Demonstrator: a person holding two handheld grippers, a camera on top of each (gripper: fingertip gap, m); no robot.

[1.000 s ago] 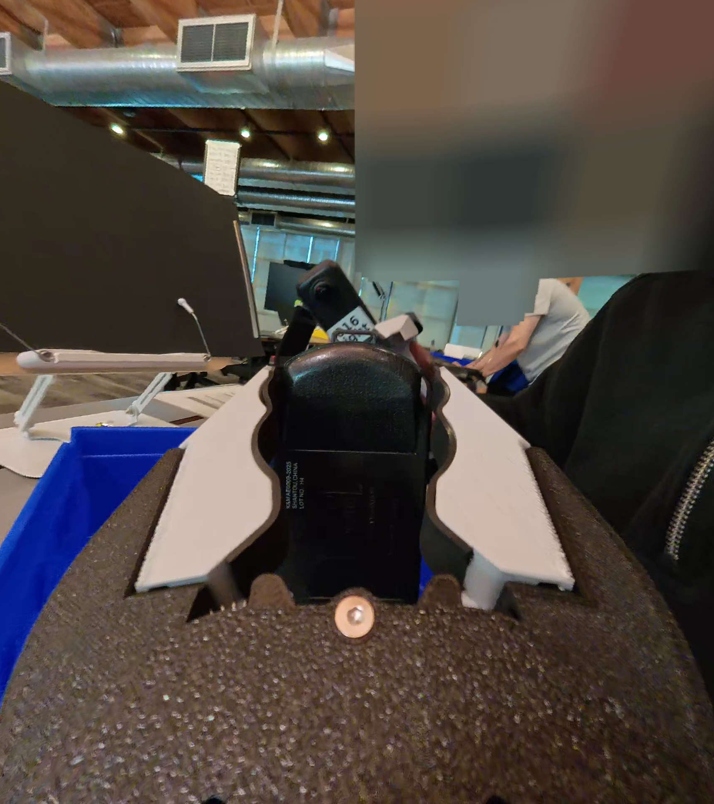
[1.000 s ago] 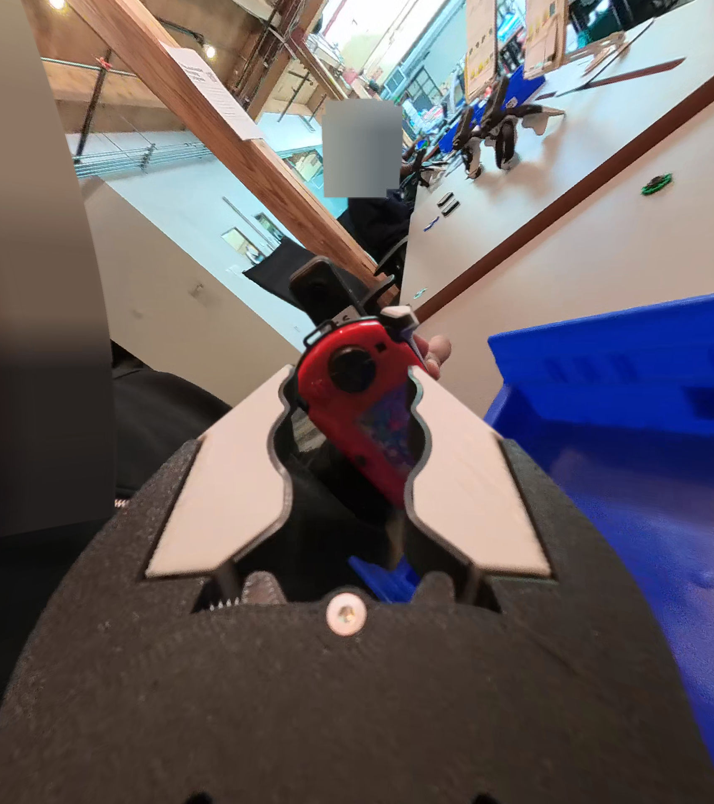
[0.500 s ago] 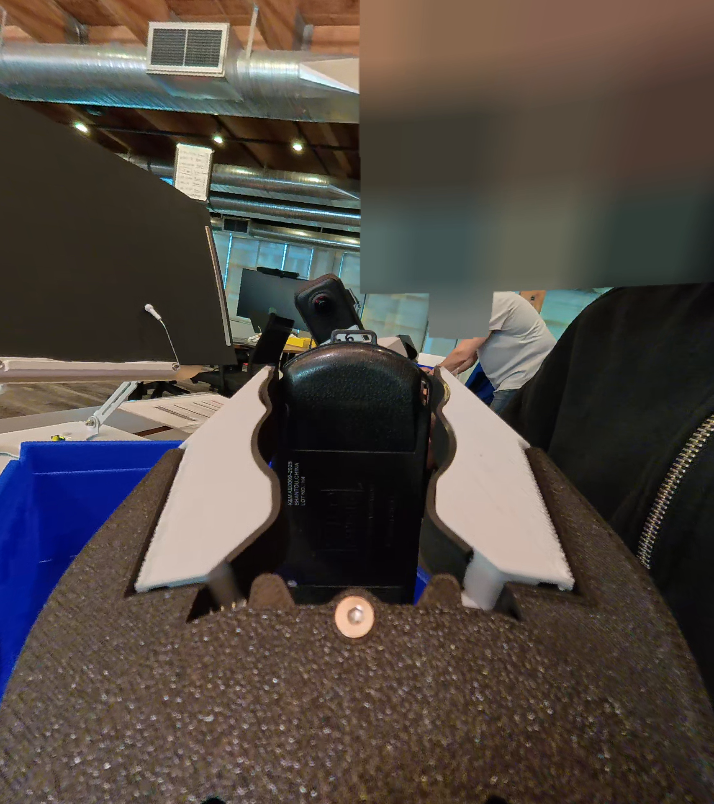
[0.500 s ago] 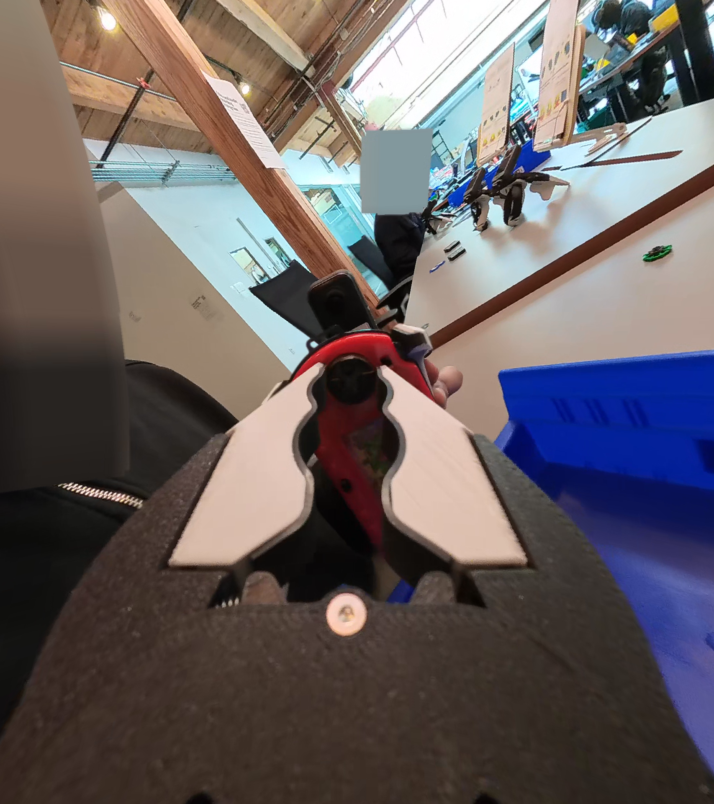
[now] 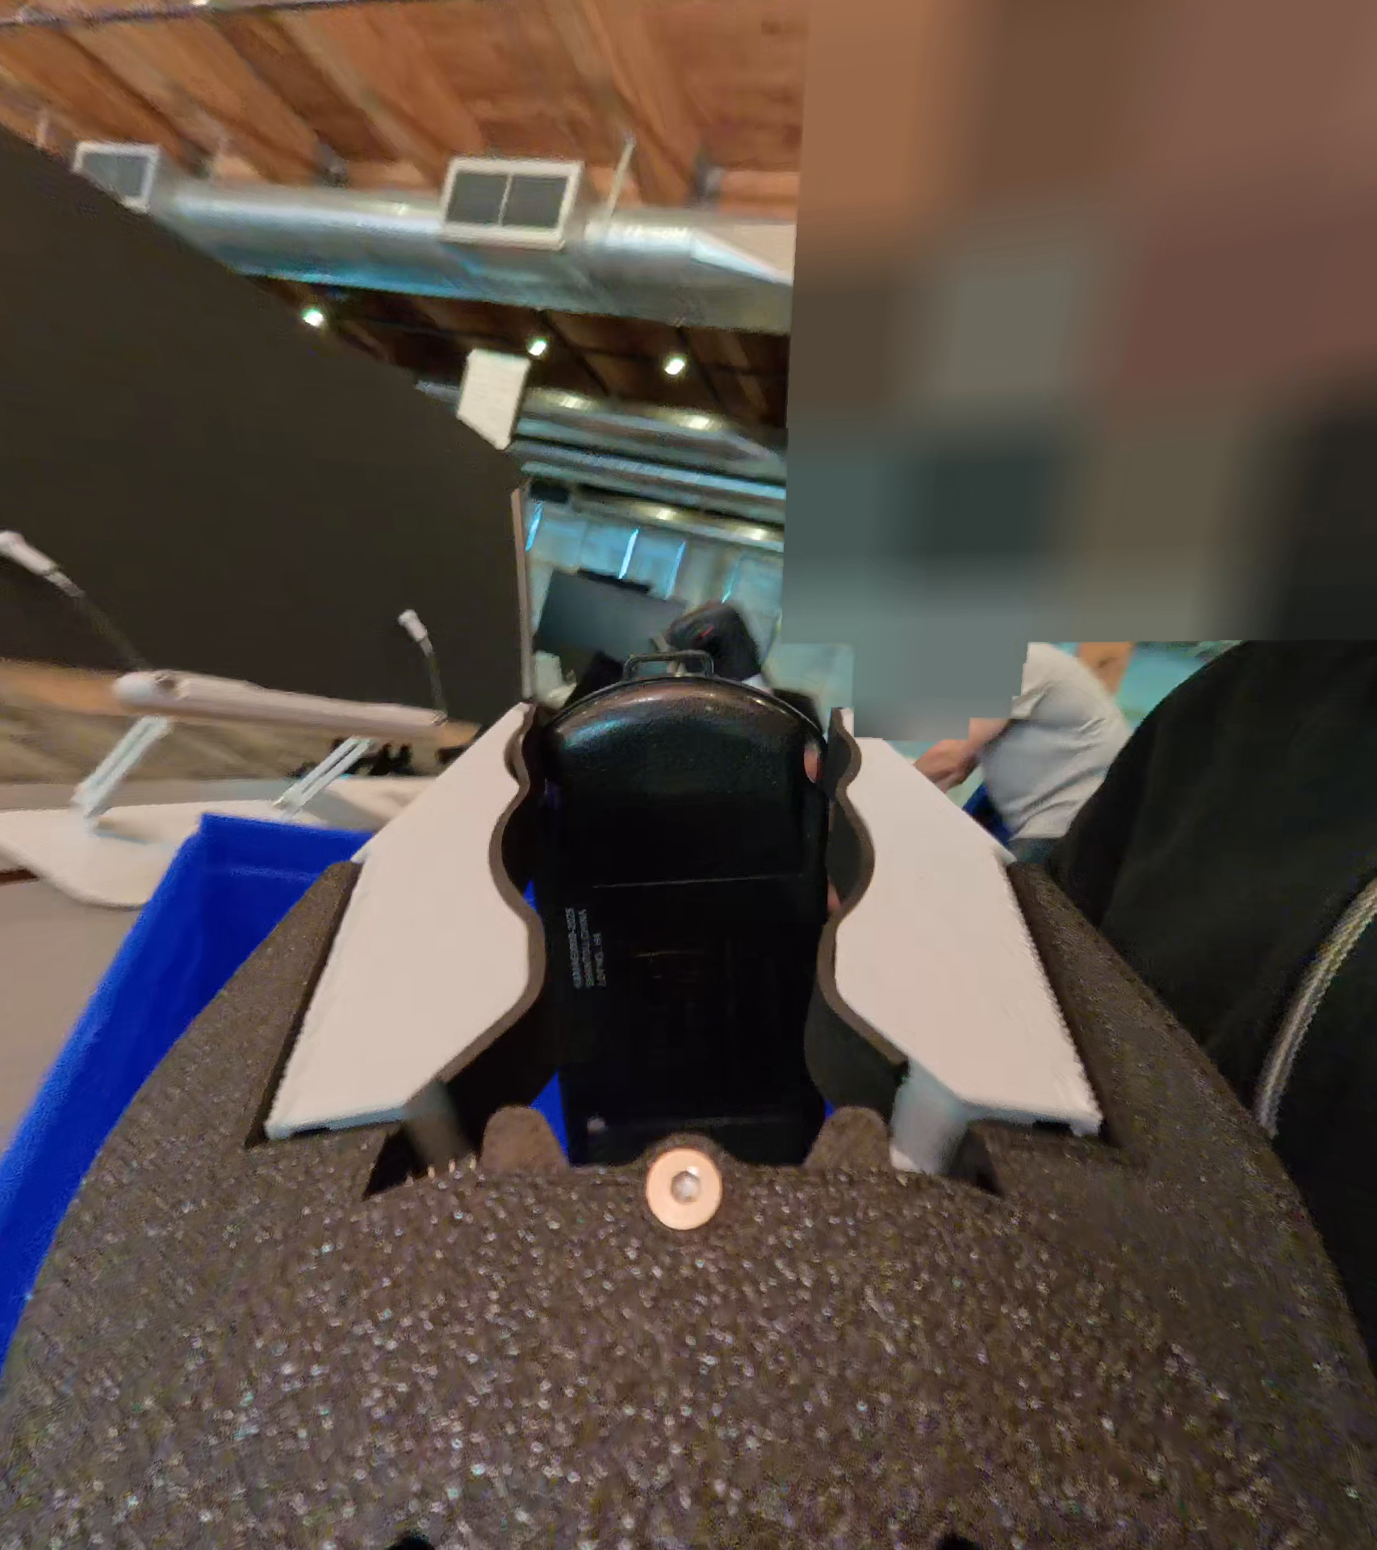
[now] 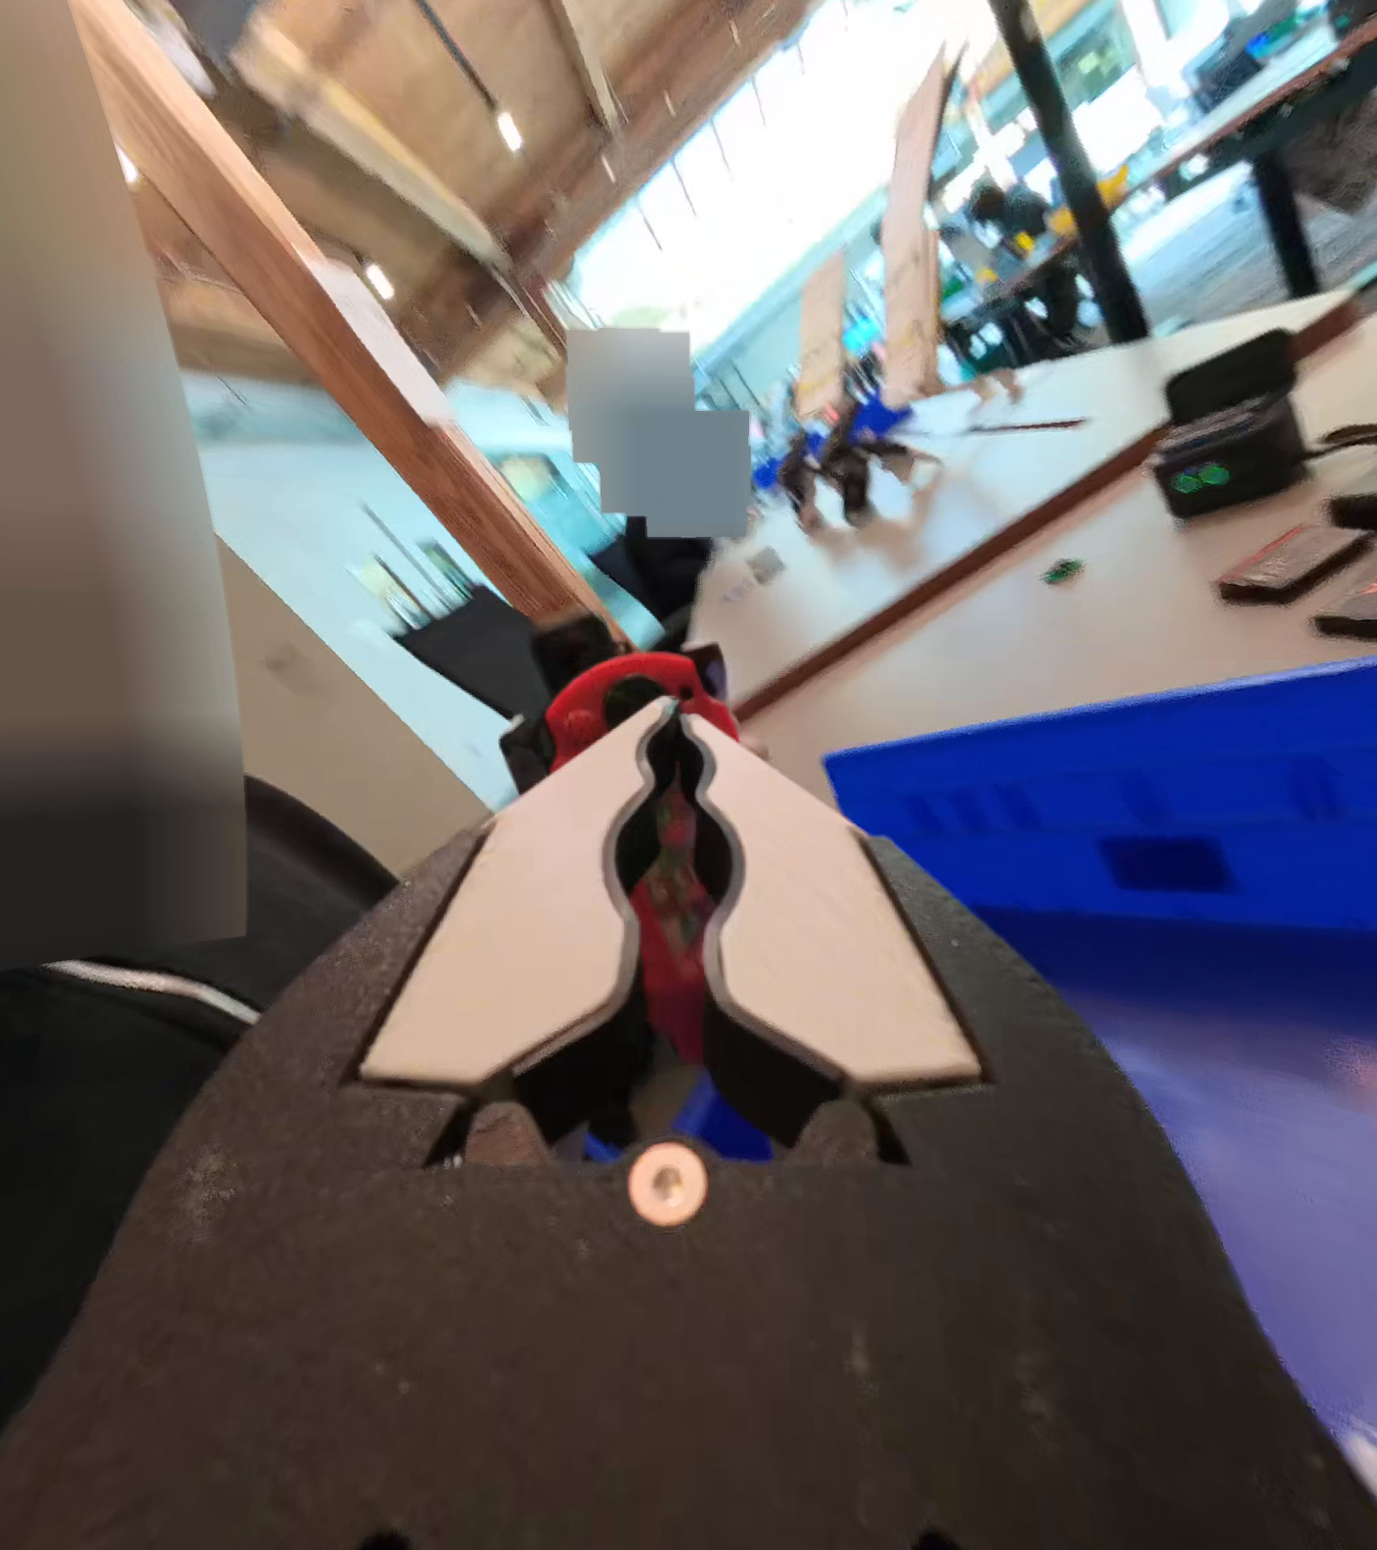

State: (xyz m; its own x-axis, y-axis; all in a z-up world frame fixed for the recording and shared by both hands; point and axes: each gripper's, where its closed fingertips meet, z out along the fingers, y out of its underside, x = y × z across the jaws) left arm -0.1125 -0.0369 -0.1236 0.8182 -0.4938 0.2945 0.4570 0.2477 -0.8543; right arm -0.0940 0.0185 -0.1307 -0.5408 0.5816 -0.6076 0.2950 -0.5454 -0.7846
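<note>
My left gripper (image 5: pixel 681 721) is shut on a handheld controller (image 5: pixel 677 881) and holds it upright above a blue bin (image 5: pixel 165 923). Its black back faces the left wrist camera. In the right wrist view the same controller (image 6: pixel 584 713) shows its red front with a dark thumbstick. My right gripper (image 6: pixel 672 711) faces it from the other side. Its fingers are closed to a thin slit, and the tips meet at the controller's top by the thumbstick. Red shows through the slit. The exact contact is hidden.
The blue bin (image 6: pixel 1171 797) lies below and right of the right gripper. A person in a black zipped jacket (image 5: pixel 1297 923) is close on the right. A white stand (image 5: pixel 81 847) and black panel (image 5: pixel 165 503) stand behind the bin. Black boxes (image 6: pixel 1230 453) and flat cards (image 6: pixel 1289 562) lie on the table (image 6: pixel 1004 654).
My right gripper's fingers have closed from wide open to nearly touching around the red controller. The left gripper kept its hold and shifted slightly. Both views are blurred by motion now.
</note>
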